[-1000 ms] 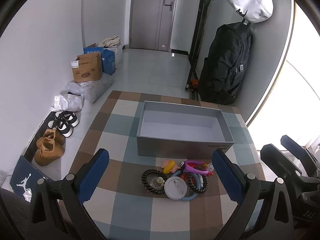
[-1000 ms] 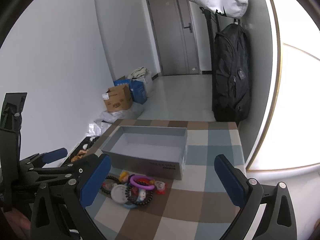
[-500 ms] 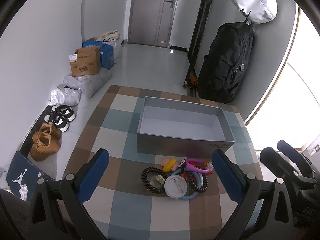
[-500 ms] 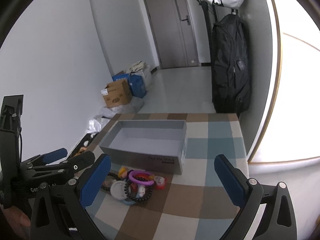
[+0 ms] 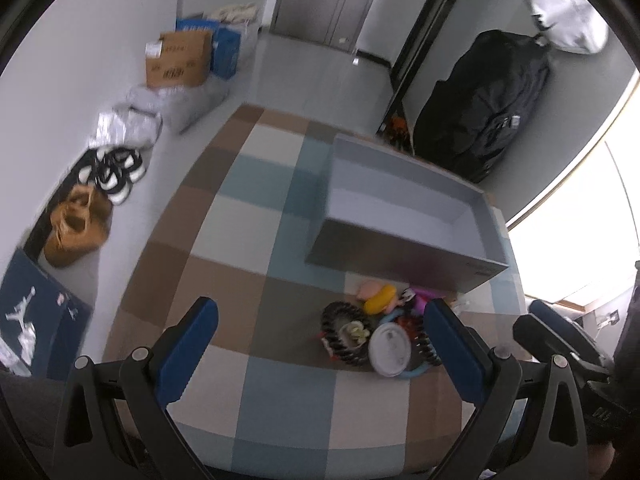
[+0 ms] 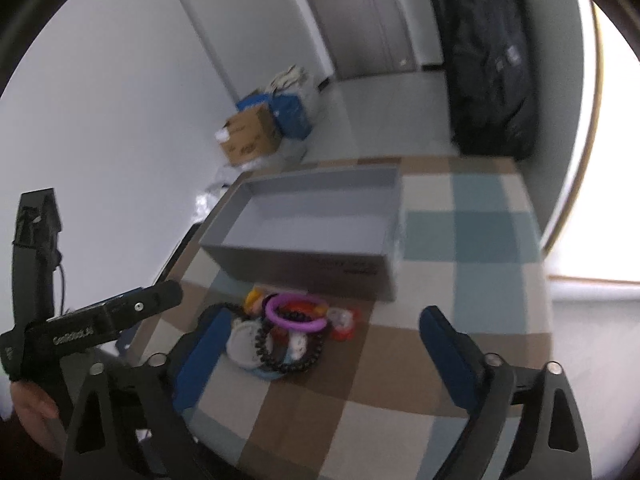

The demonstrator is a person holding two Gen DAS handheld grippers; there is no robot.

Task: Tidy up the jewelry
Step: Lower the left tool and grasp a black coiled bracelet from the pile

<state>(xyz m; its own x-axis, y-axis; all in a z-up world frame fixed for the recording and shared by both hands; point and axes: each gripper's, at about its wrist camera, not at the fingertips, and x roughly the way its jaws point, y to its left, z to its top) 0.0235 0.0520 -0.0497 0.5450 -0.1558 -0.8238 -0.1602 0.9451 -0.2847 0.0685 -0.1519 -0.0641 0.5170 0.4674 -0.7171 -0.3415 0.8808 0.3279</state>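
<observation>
A pile of jewelry (image 5: 376, 332) lies on the checked tablecloth just in front of an open grey box (image 5: 404, 216): a black coil bracelet (image 5: 340, 332), a white round lid (image 5: 390, 350), a yellow piece (image 5: 380, 300) and a purple ring (image 6: 294, 316). The pile (image 6: 288, 336) and the box (image 6: 316, 220) also show in the right wrist view. My left gripper (image 5: 320, 344) is open and empty above the table, left of the pile. My right gripper (image 6: 324, 352) is open and empty, its fingers to either side of the pile.
The table (image 5: 240, 208) has a brown, blue and cream checked cloth. On the floor at the left are shoes (image 5: 76, 224), bags and a cardboard box (image 5: 178, 60). A black backpack (image 5: 480, 104) hangs by the door wall. The left gripper's body (image 6: 100, 324) shows in the right wrist view.
Both grippers have moved down and closer to the table. The left view has swung left and tilted; the right gripper has come in over the jewelry pile. Both stay open.
</observation>
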